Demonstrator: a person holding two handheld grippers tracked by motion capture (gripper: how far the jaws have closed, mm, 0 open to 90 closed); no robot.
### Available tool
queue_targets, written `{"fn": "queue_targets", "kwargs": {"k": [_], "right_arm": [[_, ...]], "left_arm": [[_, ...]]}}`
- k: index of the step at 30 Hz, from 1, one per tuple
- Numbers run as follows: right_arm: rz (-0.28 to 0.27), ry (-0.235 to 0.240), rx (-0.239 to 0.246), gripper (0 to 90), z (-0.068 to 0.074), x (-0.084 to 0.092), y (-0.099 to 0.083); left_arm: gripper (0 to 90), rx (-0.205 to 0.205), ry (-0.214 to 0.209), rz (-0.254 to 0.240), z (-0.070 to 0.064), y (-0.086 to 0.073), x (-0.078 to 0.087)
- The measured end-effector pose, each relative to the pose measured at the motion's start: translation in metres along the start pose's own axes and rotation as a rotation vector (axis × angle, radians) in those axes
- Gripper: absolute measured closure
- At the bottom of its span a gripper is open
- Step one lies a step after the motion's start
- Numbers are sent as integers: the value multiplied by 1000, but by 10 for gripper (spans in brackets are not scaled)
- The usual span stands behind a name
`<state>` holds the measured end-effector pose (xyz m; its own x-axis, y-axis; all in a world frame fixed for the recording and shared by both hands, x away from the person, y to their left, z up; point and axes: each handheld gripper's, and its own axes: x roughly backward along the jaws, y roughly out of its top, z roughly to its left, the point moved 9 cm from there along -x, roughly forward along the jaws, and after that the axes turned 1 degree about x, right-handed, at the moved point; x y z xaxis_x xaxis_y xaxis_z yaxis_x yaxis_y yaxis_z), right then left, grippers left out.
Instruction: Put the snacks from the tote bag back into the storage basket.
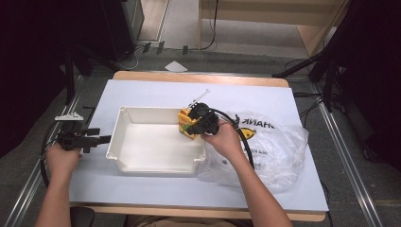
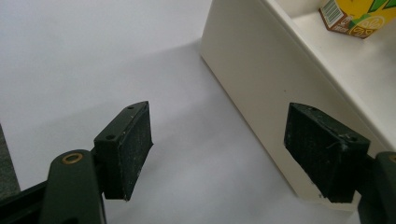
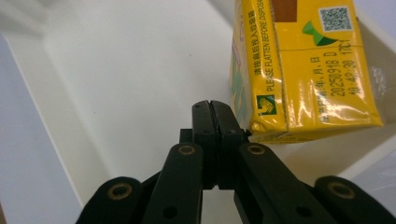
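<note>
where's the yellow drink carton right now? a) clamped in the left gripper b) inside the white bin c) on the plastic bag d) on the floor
b: the yellow carton sits inside the white bin, near its far right corner, with the right gripper shut and empty beside it; the left gripper is open outside the bin wall.

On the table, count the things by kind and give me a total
White tray: 1
Yellow drink carton: 1
Clear plastic bag: 1
Hand-held tools: 2, left and right
Total: 5
</note>
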<state>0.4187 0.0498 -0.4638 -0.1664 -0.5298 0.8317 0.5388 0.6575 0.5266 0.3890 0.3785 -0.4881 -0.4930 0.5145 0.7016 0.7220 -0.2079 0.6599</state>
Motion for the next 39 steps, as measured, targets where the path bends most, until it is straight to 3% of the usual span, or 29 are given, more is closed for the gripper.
{"fn": "queue_targets", "kwargs": {"k": [8, 39], "right_arm": [[-1, -2, -10, 900, -5, 0, -3], [-19, 0, -46, 900, -19, 5, -6]], "left_arm": [[246, -14, 13, 34, -1, -3, -4], [246, -13, 10, 53, -1, -6, -7]]}}
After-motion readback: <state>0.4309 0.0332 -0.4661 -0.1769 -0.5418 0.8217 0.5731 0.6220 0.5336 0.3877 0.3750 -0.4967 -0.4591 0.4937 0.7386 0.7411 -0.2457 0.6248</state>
